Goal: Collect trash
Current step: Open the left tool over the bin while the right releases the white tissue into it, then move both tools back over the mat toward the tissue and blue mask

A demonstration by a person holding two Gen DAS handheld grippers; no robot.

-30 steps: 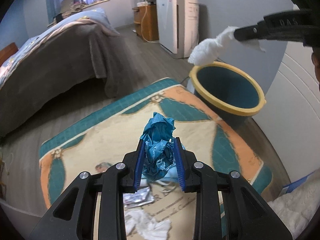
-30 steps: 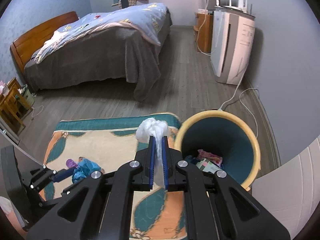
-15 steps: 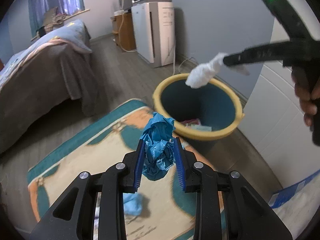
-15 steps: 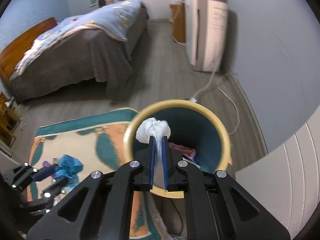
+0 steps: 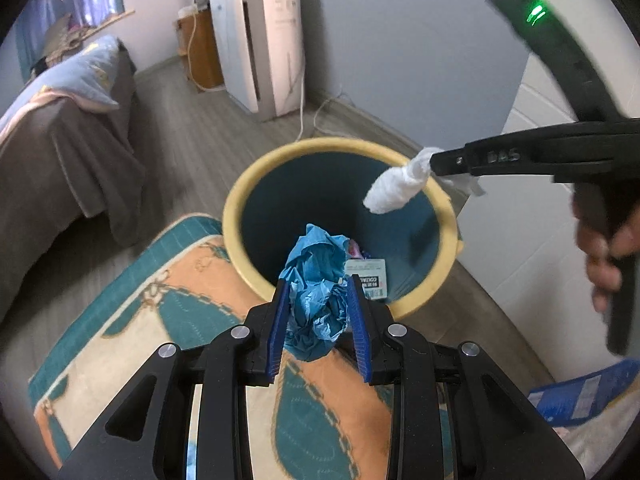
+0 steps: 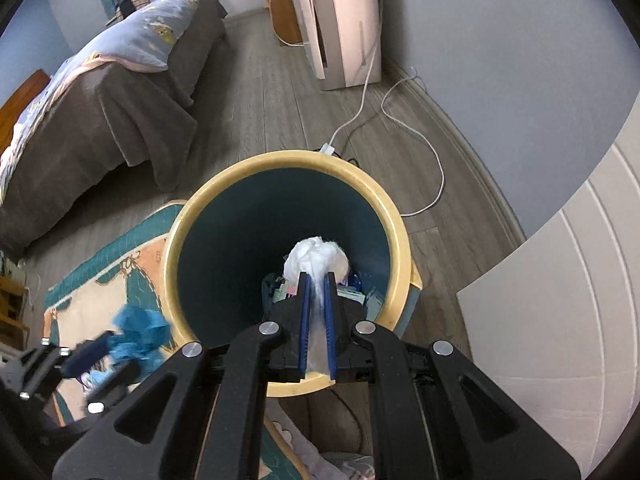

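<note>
A teal bin with a yellow rim [image 5: 248, 184] [image 6: 224, 184] stands on the wood floor at the rug's corner, with some trash at its bottom. My left gripper [image 5: 318, 292] is shut on a crumpled blue paper ball [image 5: 316, 276], just short of the bin's near rim. My right gripper [image 6: 316, 280] is shut on a white tissue wad [image 6: 318, 258] and hangs over the bin's mouth. In the left wrist view the tissue wad [image 5: 394, 188] sits above the bin's far right rim. The right wrist view shows the blue paper ball [image 6: 138, 332] blurred at lower left.
A patterned teal and orange rug [image 5: 160, 320] lies under my left gripper. A bed with a brown cover [image 6: 100, 120] is to the left, a white appliance [image 5: 260, 40] and its cable [image 6: 416, 136] beyond the bin. A white panel [image 6: 560, 300] stands close on the right.
Both grippers have moved toward the bin with their loads. The tissue wad now hangs over the bin's opening, lower than before. The blue ball has reached the bin's near rim.
</note>
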